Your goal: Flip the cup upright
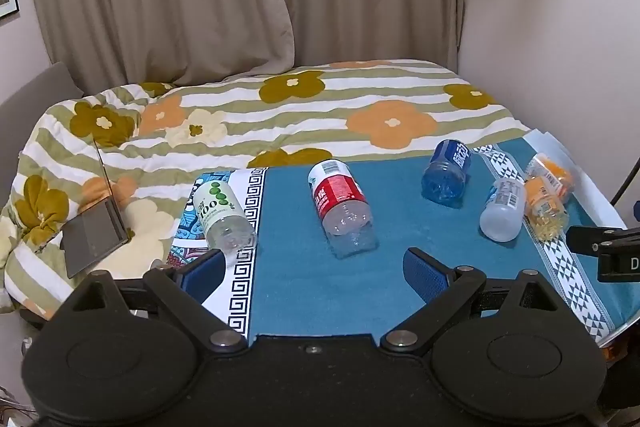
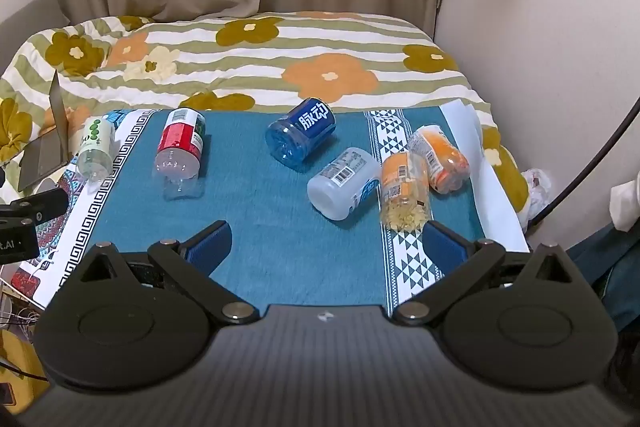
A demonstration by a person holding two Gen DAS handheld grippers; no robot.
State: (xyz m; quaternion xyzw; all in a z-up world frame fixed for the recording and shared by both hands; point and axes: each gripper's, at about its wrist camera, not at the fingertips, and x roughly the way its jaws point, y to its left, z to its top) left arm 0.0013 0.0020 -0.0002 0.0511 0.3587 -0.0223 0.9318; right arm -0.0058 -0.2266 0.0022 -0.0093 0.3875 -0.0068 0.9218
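- Bare teal cloth [image 2: 256, 195] between red-label cup [image 2: 181, 147] and blue cup [image 2: 302, 135]: open lane.
- White cup [image 2: 345, 183] and two orange cups [image 2: 405, 189] crowded together, tight access.

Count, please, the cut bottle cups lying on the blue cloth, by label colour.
Green and white cup: 1
Red cup: 1
Blue cup: 1
White cup: 1
Orange cups: 2
Total: 6
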